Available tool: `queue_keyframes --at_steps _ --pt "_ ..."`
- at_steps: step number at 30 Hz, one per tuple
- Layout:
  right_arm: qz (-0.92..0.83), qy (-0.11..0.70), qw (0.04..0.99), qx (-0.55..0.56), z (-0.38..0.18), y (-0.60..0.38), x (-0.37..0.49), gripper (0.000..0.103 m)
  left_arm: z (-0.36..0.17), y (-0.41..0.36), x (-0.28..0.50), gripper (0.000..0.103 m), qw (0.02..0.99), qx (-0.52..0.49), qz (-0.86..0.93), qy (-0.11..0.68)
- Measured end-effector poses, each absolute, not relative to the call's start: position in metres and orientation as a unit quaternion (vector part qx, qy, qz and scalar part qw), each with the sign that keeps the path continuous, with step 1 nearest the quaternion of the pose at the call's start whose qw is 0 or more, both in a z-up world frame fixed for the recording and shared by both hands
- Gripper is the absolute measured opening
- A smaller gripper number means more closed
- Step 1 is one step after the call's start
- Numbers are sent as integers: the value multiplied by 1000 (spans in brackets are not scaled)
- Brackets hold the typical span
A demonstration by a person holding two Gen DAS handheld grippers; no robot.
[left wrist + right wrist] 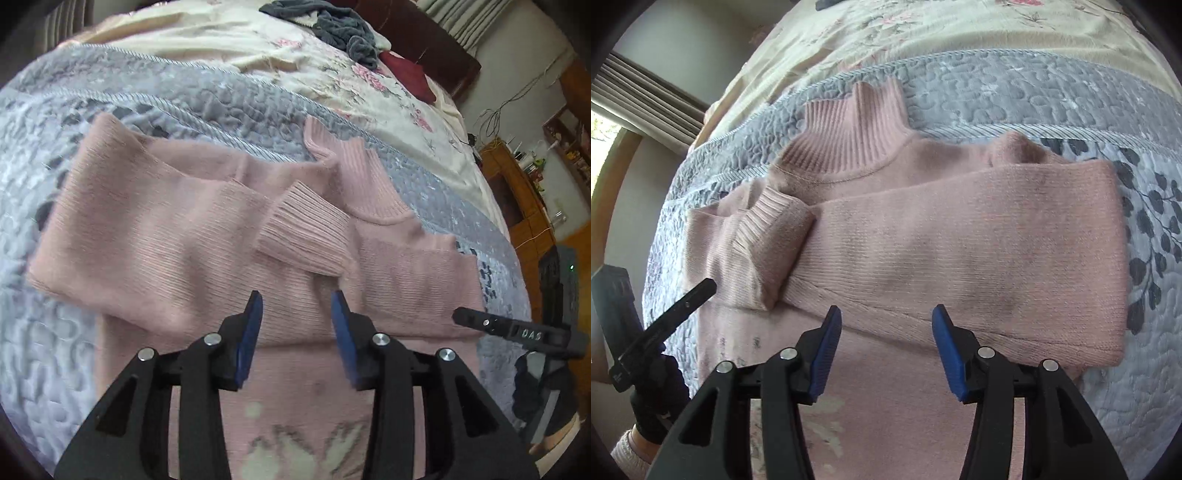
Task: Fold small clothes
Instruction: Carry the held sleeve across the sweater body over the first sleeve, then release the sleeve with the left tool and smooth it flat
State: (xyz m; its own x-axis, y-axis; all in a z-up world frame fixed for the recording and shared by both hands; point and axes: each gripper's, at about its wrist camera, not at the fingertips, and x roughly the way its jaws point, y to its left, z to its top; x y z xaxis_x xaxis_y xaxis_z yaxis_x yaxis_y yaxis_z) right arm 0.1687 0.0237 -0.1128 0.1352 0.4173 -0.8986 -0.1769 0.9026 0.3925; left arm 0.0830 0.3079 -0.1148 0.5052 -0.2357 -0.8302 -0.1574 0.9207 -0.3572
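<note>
A small pink knit sweater [177,240] [960,251] lies flat on a grey quilted bedspread [44,177] [1052,99], both sleeves folded across its chest. Its ribbed turtleneck collar [354,173] [849,136] points away from me. One ribbed cuff [306,229] [764,221] rests on top near the chest middle. My left gripper [297,306] hovers open just above the sweater's body, nothing between its blue pads. My right gripper [886,321] also hangs open over the lower edge of the folded sleeve, empty. Each gripper shows at the edge of the other's view.
Beyond the quilt lies a cream floral bedcover [332,66] [923,29] with a heap of dark grey clothes [332,26] and a dark red item [410,74]. Wooden furniture [524,199] stands to the right of the bed. A gloved hand [653,398] holds the left gripper.
</note>
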Motion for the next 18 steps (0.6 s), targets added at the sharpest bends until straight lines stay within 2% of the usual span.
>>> queue_keyframes --at_steps 4,12,18 --pt "230 638 725 119 -114 64 181 54 -104 350 88 41 862 -108 52 493" --pt "256 665 686 150 -136 134 197 57 -142 381 103 41 836 -102 73 535" --pt "225 691 661 185 -167 146 211 60 -149 381 100 41 843 -96 61 526"
